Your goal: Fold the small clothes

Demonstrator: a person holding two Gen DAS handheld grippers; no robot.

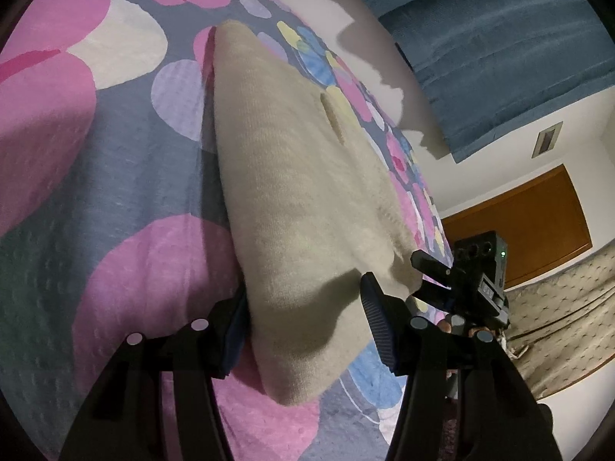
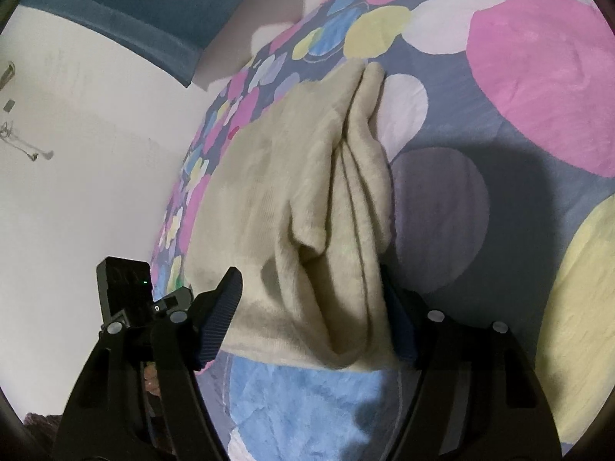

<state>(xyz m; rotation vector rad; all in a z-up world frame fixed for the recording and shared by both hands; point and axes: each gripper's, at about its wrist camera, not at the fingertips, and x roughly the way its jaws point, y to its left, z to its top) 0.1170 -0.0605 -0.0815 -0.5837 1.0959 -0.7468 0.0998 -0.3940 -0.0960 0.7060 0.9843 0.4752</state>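
A cream knitted garment (image 1: 288, 176) lies folded into a long thick strip on the flowered bedspread (image 1: 115, 192). Its near end sits between the jaws of my left gripper (image 1: 303, 296), with both ribbed pads against the cloth. In the right wrist view the same garment (image 2: 300, 161) shows several stacked folds, bunched at the near end. My right gripper (image 2: 307, 280) holds that end, a pad pressing on each side. Each view shows the other gripper's body at the bed edge, the right one (image 1: 476, 276) and the left one (image 2: 127, 288).
The bedspread (image 2: 519, 96) has big pink, blue, yellow and white circles on grey. The bed edge runs close beside the garment. Beyond it are a blue padded headboard (image 1: 499, 57), a white wall (image 2: 77, 192) and a brown wooden door (image 1: 530, 223).
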